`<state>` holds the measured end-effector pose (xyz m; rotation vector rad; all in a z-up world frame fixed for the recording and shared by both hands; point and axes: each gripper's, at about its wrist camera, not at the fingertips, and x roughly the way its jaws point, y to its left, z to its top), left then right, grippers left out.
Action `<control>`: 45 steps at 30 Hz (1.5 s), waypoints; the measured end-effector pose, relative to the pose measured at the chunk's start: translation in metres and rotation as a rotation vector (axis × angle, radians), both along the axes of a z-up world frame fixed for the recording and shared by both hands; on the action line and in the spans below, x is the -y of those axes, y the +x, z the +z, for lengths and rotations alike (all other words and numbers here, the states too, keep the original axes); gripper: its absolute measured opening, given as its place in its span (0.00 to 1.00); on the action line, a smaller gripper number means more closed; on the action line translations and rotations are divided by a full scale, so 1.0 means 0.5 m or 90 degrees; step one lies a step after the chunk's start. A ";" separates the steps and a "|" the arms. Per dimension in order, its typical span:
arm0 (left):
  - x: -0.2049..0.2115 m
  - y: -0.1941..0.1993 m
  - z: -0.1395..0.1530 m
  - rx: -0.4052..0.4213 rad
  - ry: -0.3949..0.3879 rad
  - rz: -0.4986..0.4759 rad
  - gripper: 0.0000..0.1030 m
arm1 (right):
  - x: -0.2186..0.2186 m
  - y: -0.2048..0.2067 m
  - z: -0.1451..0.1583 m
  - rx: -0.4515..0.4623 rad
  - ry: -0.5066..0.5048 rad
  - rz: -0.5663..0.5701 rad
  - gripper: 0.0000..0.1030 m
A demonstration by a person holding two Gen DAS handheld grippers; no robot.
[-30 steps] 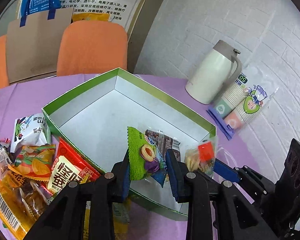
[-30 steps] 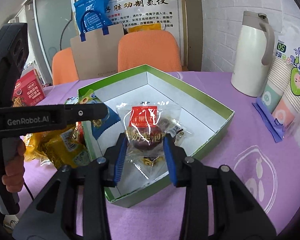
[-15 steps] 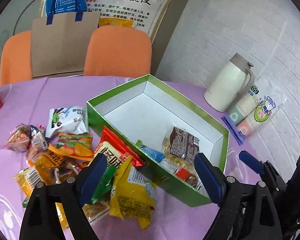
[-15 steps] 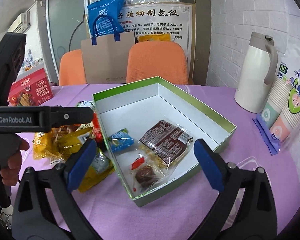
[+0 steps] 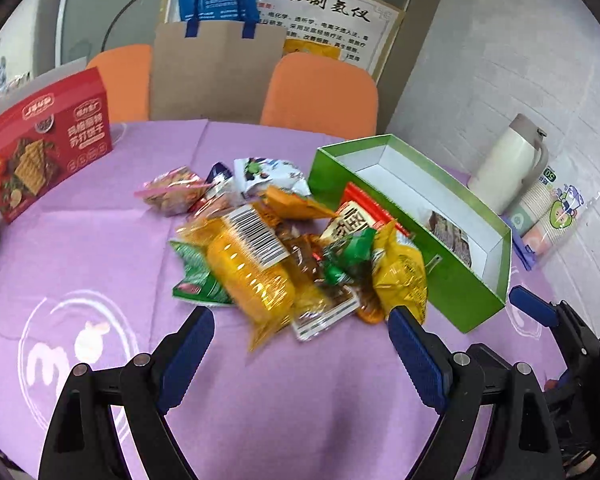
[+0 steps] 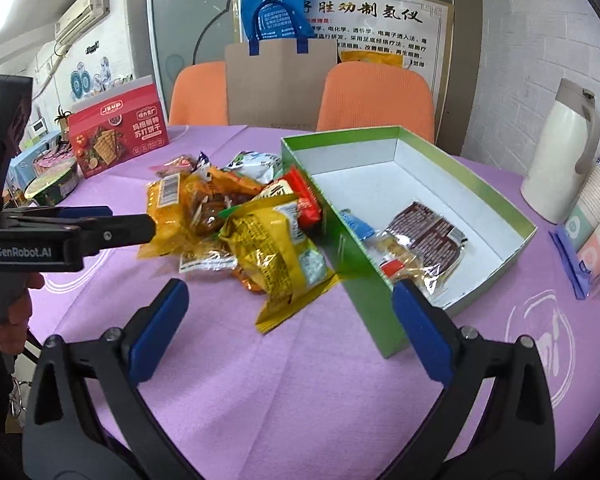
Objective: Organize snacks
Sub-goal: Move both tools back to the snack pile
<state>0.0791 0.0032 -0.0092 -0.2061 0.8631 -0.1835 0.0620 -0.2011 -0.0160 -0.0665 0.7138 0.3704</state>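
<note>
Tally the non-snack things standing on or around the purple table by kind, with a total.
Open green cardboard box: 1
Red cracker box: 1
Cream thermos jug: 1
Plastic-wrapped pack of paper cups: 1
Orange chairs: 2
Brown paper bag with blue handles: 1
Total: 7

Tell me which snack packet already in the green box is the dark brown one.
It's the dark brown packet lying flat mid-box in the green box, farthest in of the three. The others there are a small blue packet and a clear packet.
</note>
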 end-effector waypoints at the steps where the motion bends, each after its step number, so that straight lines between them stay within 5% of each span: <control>1: -0.012 -0.007 -0.007 -0.008 -0.005 0.005 0.88 | -0.007 -0.001 -0.005 -0.006 -0.002 0.001 0.98; 21: -0.081 -0.013 -0.052 -0.025 -0.052 0.020 0.88 | -0.122 0.041 -0.043 -0.050 -0.012 0.050 0.98; 28: -0.089 0.004 -0.060 -0.024 -0.071 0.000 0.88 | -0.119 0.061 -0.049 -0.068 0.032 0.065 0.97; 35: -0.089 0.027 -0.051 -0.012 -0.106 -0.034 0.75 | -0.122 0.075 -0.040 -0.068 0.050 0.082 0.73; 39: -0.093 0.054 -0.041 -0.013 -0.134 -0.035 0.71 | -0.125 0.073 -0.028 -0.057 0.053 0.091 0.71; 45: -0.065 0.095 -0.053 -0.028 -0.115 -0.041 0.71 | -0.084 0.080 -0.036 -0.067 0.059 0.054 0.70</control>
